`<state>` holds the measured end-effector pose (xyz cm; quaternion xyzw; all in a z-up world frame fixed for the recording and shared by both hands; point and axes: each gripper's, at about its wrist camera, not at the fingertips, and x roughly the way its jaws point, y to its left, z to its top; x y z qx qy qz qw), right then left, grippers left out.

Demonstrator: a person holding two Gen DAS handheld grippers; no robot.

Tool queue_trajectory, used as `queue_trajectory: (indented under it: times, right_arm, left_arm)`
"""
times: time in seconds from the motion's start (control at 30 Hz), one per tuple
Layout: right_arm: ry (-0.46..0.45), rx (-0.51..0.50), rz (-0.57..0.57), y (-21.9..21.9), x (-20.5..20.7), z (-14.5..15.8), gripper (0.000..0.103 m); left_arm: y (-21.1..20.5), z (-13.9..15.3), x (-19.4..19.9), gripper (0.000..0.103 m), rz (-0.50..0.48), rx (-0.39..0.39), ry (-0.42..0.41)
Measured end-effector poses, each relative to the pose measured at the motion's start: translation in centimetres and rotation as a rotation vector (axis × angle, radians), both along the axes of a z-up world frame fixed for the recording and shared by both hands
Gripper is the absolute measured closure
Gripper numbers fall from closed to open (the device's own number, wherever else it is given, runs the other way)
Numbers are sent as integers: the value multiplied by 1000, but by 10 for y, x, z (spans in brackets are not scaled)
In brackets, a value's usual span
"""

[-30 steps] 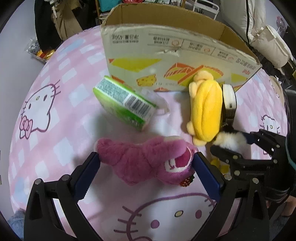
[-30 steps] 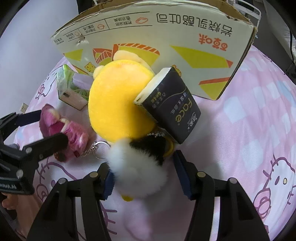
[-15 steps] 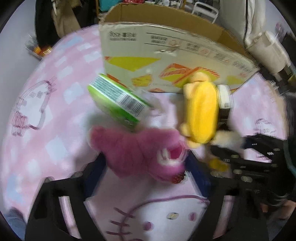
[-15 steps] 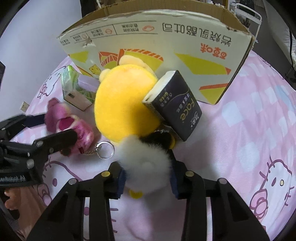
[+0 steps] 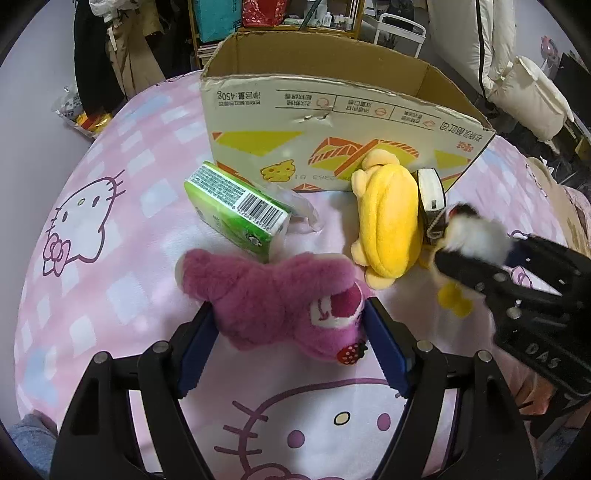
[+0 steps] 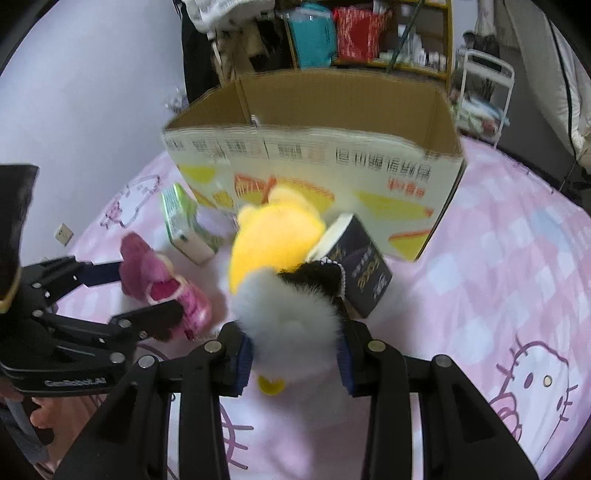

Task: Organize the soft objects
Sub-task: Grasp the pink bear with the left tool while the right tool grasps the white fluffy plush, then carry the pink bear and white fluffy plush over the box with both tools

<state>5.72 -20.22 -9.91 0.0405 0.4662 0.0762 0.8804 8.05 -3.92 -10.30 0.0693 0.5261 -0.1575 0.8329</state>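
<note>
Left wrist view, pink plush [image 5: 280,299] squeezed between closing fingers [image 5: 195,347], white plush [image 6: 291,314] gripped by right fingers [image 6: 242,363].

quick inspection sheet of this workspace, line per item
surface: pink cat-print bedcover.
job's things: pink plush; white-and-black fluffy toy; yellow plush, green tissue pack and dark tissue pack lie in front of the open cardboard box.
clutter: clear wrapper.
grippers: left gripper shut on pink plush; right gripper shut on fluffy toy.
cables: nothing seen.
surroundings: shelves, hanging clothes.
</note>
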Motion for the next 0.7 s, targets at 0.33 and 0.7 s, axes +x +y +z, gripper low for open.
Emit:
queue_trajectory:
  times: [0.33,0.7]
  right_arm:
    - [-144,2,-10,-6,-17,31,63]
    - [-353,-22,-10,-3,-40,65,63]
  left_arm:
    - [14,20,-9,26,30,-38,-82]
    - [28,64,-30,26,75,-67,-327]
